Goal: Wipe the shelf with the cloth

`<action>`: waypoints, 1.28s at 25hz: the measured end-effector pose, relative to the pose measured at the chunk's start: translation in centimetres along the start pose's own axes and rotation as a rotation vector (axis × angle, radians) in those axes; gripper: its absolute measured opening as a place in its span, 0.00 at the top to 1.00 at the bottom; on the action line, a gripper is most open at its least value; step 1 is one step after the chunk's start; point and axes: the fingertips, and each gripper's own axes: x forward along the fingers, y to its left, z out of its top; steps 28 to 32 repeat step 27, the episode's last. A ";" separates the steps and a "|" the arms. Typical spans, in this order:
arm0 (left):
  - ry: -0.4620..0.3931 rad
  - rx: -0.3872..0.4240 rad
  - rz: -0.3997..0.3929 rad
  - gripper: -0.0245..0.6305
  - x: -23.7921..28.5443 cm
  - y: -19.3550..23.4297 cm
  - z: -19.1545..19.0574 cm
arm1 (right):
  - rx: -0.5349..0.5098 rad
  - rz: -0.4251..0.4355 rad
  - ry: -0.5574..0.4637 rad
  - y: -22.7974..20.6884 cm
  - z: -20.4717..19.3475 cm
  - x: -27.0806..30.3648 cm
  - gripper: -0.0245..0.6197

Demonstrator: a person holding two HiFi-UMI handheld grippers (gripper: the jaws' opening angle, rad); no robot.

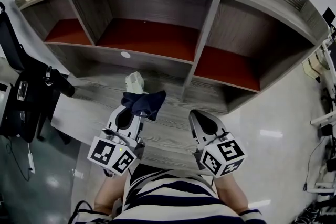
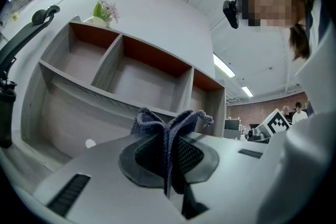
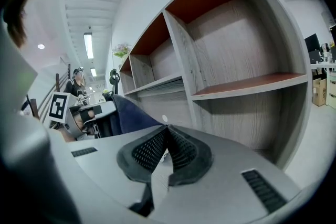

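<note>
- Left gripper [image 2: 169, 140] clamps dark cloth [image 2: 176, 122], bunched above its jaws.
- Right gripper [image 3: 165, 136] closed, empty.
- Risk: small pinch, cloth may slip wiping shelf [image 1: 152, 39] ahead.

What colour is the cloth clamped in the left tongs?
The fuzzy fabric cloth is dark navy blue, clearest in the left gripper view.

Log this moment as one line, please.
left gripper: shut on dark blue cloth | right gripper: shut, empty | shelf: ahead
</note>
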 end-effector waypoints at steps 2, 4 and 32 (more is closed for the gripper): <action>0.028 -0.007 0.004 0.91 -0.1 -0.1 -0.9 | -0.002 -0.005 -0.006 -0.1 0.1 0.0 0.92; 0.057 -0.016 0.008 0.91 -0.2 -0.2 -1.8 | -0.002 -0.012 -0.013 -0.3 0.2 0.0 0.92; 0.230 -0.082 0.005 0.91 0.3 -1.6 -6.0 | 0.008 -0.042 -0.030 -1.9 0.6 -0.7 0.92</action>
